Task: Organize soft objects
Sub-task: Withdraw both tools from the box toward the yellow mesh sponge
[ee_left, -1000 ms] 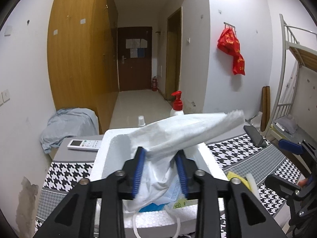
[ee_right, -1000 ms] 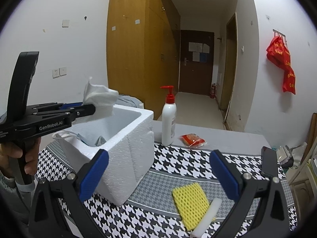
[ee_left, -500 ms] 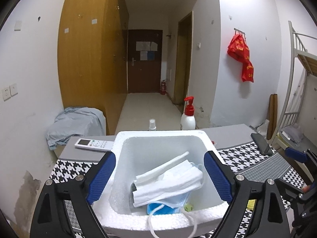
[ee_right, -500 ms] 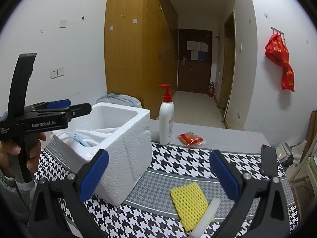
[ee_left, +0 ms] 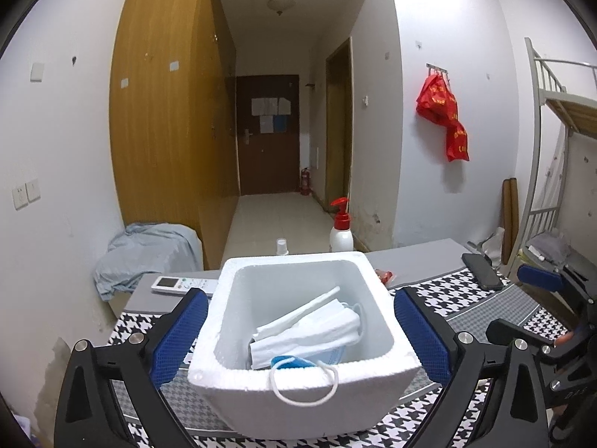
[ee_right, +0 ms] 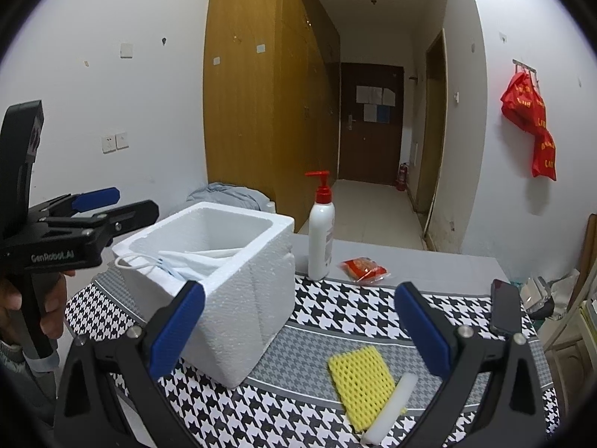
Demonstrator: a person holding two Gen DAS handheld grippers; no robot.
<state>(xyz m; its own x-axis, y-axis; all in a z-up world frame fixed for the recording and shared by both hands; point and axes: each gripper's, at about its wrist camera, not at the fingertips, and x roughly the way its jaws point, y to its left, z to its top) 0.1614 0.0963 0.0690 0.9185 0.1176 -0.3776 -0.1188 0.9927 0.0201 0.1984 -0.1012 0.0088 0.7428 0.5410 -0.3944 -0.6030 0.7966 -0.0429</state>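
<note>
The left gripper (ee_left: 300, 332) is seen with jaws spread wide, having just been opening; nothing is pressed by its blue pads (ee_left: 179, 336). The white foam box (ee_left: 298, 403) is framed between the two fingers, its near wall just ahead of the tips. Inside the box, white face masks (ee_left: 309, 330) are piled on a blue one (ee_left: 293, 361), which lies against the near wall. The long axis of the white masks is seen running from near-left up to far-right across the line of the fingers, and one stiff white strip (ee_left: 298, 311) is tilted the same way. A white ear loop (ee_left: 304, 382) is draped over the near rim and hangs outside.

The right gripper (ee_right: 298, 326) is also held wide, with nothing between its pads. Ahead of its fingertips, low between them, a yellow mesh sponge (ee_right: 360, 382) is laid on the houndstooth cloth (ee_right: 335, 310), with a white foam stick (ee_right: 390, 408) touching its right edge; both long axes probably run toward the right finger's base, though fisheye bending makes this unsure. The box stands just beyond the left finger.
</note>
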